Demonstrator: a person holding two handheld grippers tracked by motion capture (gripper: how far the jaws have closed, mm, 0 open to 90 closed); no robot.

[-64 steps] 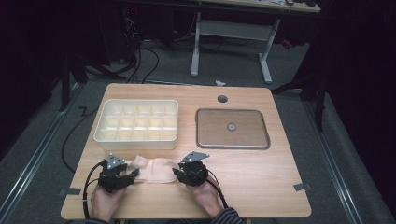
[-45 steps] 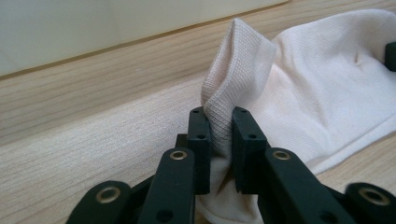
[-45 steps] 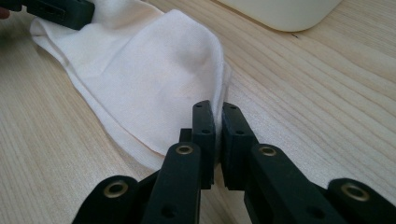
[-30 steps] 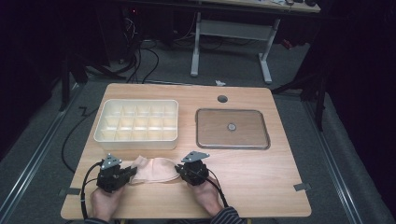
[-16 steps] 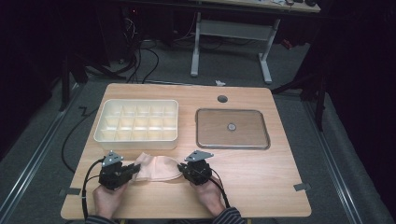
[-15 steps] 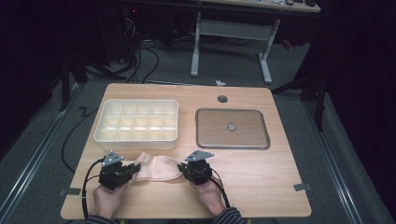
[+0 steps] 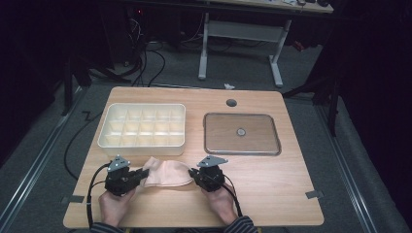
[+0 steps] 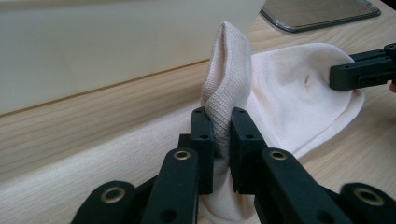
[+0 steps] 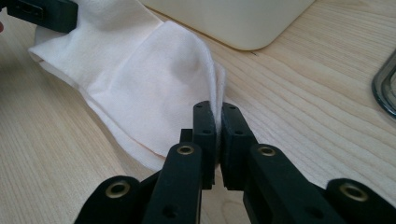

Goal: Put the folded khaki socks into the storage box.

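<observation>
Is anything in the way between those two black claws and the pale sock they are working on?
Nothing visible. The left gripper is shut on one end of the sock, and the right gripper is shut on its other end, so both jaws already pinch the fabric. The compartment box sits beyond the sock, apart from it.

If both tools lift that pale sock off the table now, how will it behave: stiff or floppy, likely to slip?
Probably floppy: the sock bunches into a ridge where the left tool pinches it, so the middle would likely sag. Likely light, being thin knit fabric. Slipping seems unlikely; the right tool is clamped on a folded edge, and the ribbed weave should grip.
</observation>
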